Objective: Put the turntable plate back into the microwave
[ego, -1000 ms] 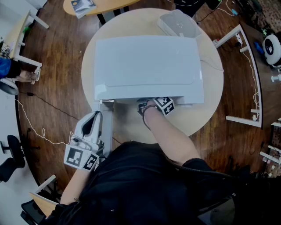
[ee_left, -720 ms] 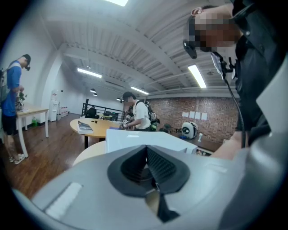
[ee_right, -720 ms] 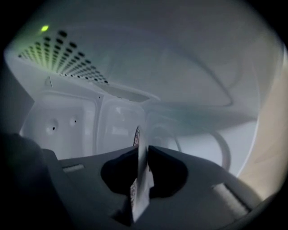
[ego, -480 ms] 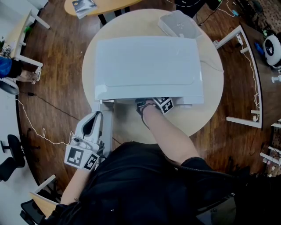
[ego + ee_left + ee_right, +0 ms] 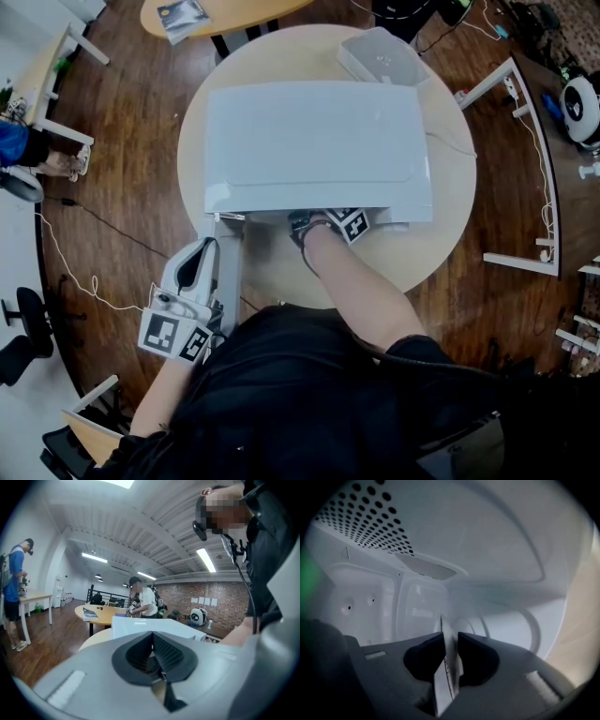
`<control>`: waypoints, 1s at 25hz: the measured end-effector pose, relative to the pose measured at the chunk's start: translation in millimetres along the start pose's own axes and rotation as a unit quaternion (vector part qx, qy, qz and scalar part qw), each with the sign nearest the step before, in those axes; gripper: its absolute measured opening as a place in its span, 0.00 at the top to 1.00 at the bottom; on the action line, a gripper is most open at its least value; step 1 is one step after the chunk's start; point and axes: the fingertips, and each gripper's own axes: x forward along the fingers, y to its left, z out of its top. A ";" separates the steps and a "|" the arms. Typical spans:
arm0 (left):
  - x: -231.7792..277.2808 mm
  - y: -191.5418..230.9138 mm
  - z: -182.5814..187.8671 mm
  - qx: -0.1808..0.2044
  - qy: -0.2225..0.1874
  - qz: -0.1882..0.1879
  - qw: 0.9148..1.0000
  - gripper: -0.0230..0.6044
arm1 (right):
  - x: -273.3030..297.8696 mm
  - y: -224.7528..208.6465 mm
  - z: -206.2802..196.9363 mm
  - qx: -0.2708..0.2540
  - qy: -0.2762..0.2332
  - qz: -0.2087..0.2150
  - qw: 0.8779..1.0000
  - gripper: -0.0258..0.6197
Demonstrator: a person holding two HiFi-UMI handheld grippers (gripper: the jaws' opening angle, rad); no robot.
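White boxy microwave (image 5: 319,141) on a round beige counter (image 5: 448,239), being reloaded.
Head view: left hand-held gripper (image 5: 201,253) waits aside, unneeded. Left gripper view: its jaws are pressed together, empty. Right gripper view: deep in the cavity, right hand-held gripper (image 5: 450,649) pinches the rim of the clear glass turntable plate (image 5: 442,686), jaws just loosening, likely to release it.

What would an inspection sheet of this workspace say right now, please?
Surface: round table, mostly under the microwave.
Job's things: plate edge-on inside microwave; door open.
Clutter: white box behind microwave.
Grippers: left gripper shut, empty; right gripper has just been opening, seemingly touching plate between its jaws.
Cables: cable across floor at left.
Surroundings: second table, white frames, bystanders.
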 end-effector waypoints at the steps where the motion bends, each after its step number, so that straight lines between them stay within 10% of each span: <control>1: 0.1 -0.1 0.1 0.000 -0.001 0.001 1.000 0.96 | 0.0 -0.6 0.1 0.001 0.001 0.000 1.000 0.86; 25: -0.6 -17.5 3.6 0.016 -0.011 -0.020 1.000 0.96 | -33.1 -19.9 14.3 -0.009 -0.007 -0.014 1.000 0.72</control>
